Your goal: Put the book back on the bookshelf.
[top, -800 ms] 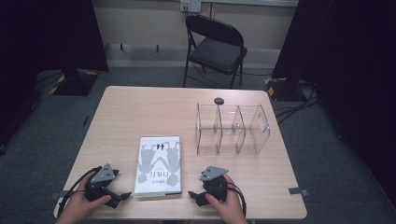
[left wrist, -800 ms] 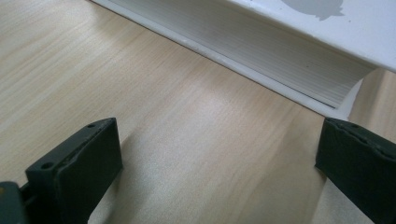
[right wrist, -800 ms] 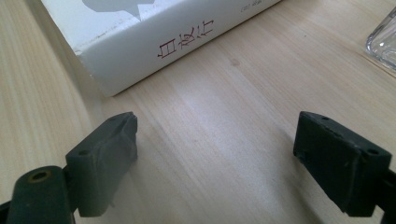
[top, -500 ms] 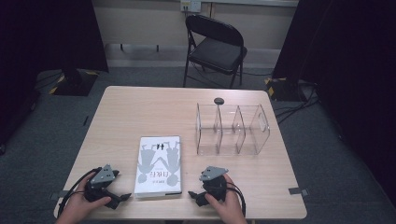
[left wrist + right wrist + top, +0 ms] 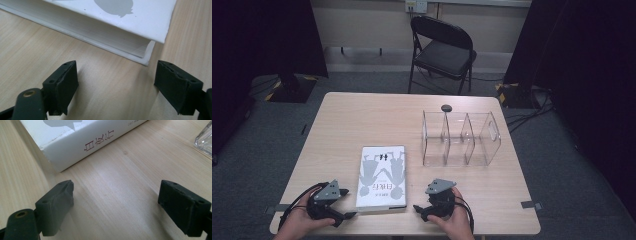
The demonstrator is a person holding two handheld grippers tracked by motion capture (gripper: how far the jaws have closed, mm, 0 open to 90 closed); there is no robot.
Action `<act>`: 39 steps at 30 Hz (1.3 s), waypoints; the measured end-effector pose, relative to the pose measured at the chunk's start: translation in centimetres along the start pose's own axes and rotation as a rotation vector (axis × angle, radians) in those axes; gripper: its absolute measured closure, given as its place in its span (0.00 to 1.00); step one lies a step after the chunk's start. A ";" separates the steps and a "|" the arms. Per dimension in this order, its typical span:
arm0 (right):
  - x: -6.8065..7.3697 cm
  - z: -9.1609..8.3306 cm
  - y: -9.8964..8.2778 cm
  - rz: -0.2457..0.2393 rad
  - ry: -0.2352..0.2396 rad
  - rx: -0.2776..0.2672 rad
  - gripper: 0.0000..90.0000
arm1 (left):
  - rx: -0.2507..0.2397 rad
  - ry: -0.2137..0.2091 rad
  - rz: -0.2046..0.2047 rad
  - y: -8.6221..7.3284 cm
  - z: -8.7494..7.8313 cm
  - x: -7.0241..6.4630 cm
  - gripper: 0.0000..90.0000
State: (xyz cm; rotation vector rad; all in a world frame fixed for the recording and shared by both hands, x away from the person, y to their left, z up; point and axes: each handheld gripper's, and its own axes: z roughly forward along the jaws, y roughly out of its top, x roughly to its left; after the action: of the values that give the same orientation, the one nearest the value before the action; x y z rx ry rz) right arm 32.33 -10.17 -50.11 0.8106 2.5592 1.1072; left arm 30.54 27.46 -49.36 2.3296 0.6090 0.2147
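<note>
A white book (image 5: 382, 176) with grey figures on its cover lies flat near the table's front edge. My left gripper (image 5: 346, 204) rests on the table just left of the book's near corner, open with nothing between its fingers. In the left gripper view the page edges of the book (image 5: 105, 27) lie just ahead of the left gripper (image 5: 116, 87). My right gripper (image 5: 419, 210) sits to the book's right, also open and empty. The right gripper view shows the spine of the book (image 5: 82, 142) with red characters, ahead and left of the right gripper (image 5: 117, 206).
A clear plastic organiser (image 5: 460, 138) with several upright compartments stands right of centre on the wooden table (image 5: 362, 120); its corner (image 5: 205, 137) shows in the right gripper view. A small dark disc (image 5: 446, 107) lies behind it. A folding chair (image 5: 442, 50) stands beyond the table.
</note>
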 end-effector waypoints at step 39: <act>2.2 1.1 1.0 -0.085 0.090 -0.005 0.15 | -0.018 0.050 0.014 2.4 1.3 -1.8 0.47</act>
State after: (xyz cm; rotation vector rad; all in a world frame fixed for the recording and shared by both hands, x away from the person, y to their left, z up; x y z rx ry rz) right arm 31.44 -7.68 -50.13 0.6578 2.6362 1.1481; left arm 30.27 24.26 -48.65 2.3177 0.6134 0.2840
